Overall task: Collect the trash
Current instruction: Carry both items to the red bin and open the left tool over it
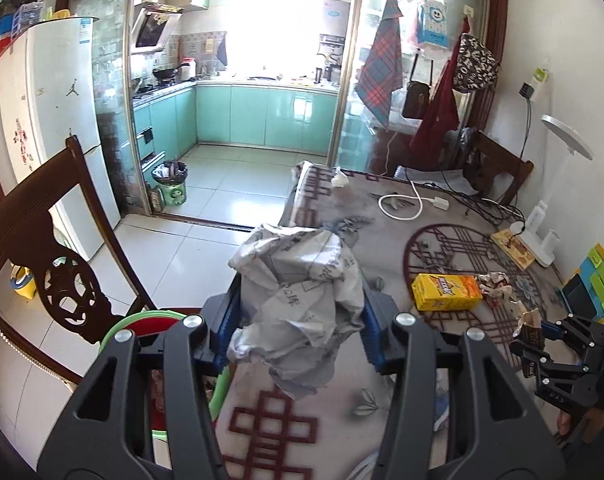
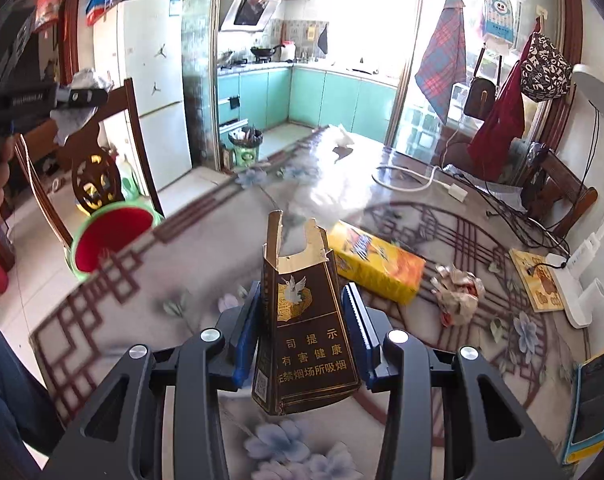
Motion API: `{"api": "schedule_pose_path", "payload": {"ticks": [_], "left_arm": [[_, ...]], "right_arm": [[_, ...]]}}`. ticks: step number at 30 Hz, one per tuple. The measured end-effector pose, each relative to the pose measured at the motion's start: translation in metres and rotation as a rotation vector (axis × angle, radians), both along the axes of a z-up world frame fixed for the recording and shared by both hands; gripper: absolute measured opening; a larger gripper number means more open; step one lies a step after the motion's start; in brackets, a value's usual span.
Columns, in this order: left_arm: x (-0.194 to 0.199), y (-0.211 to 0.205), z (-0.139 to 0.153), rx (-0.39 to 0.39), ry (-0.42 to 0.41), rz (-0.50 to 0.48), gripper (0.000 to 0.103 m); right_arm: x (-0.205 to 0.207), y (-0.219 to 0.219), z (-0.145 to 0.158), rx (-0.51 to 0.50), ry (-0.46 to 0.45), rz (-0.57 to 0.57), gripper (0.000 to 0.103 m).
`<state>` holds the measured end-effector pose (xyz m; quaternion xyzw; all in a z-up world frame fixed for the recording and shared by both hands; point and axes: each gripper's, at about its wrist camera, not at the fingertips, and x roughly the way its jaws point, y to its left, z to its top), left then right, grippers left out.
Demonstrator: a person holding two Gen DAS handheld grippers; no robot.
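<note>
Currently both grippers are loaded and held above the patterned tablecloth [image 2: 102, 312]. Left gripper [image 1: 298, 320] has its blue jaws clamped on a crumpled grey printed paper [image 1: 298, 300], which bulges up past the fingertips and droops below them, clear of the table. Right gripper [image 2: 302, 336] is clamped on a torn brown cigarette pack [image 2: 306, 332], upright between the pads, ripped top edge pointing away from the camera, bottom hanging free. Just ahead and right of the right gripper's tips lies a yellow carton [image 2: 376, 266] flat on the cloth; further right of that a crumpled wrapper wad [image 2: 458, 292], apart from the carton. Ahead-left of the right gripper, beyond the table edge, a green-rimmed bin with red liner [image 2: 114, 236] sits by a wooden chair [image 2: 98, 176]; in the left wrist view the same bin rim shows below-left of the left jaws. Far ahead on the table: a white tissue scrap [image 2: 342, 138] and a white cable [image 2: 414, 180]. At the right gripper's far left, the left gripper with its paper shows small; at the left gripper's far right, the right gripper with the pack.
</note>
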<state>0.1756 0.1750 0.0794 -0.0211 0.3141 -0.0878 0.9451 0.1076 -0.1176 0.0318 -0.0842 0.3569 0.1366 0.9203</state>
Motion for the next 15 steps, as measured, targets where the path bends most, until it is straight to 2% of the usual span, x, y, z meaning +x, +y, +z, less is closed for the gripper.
{"api": "schedule_pose_path", "payload": {"ticks": [3, 8, 15], "left_arm": [[0.001, 0.017, 0.001, 0.053, -0.006, 0.052, 0.049], [0.003, 0.036, -0.005, 0.091, 0.002, 0.093, 0.049], [0.006, 0.06, -0.035, 0.121, 0.064, 0.133, 0.049]], "right_arm": [[0.005, 0.022, 0.011, 0.021, -0.02, 0.018, 0.039], [0.018, 0.058, 0.025, 0.044, -0.048, 0.051, 0.04], [0.04, 0.114, 0.036, 0.059, -0.061, 0.129, 0.04]]}}
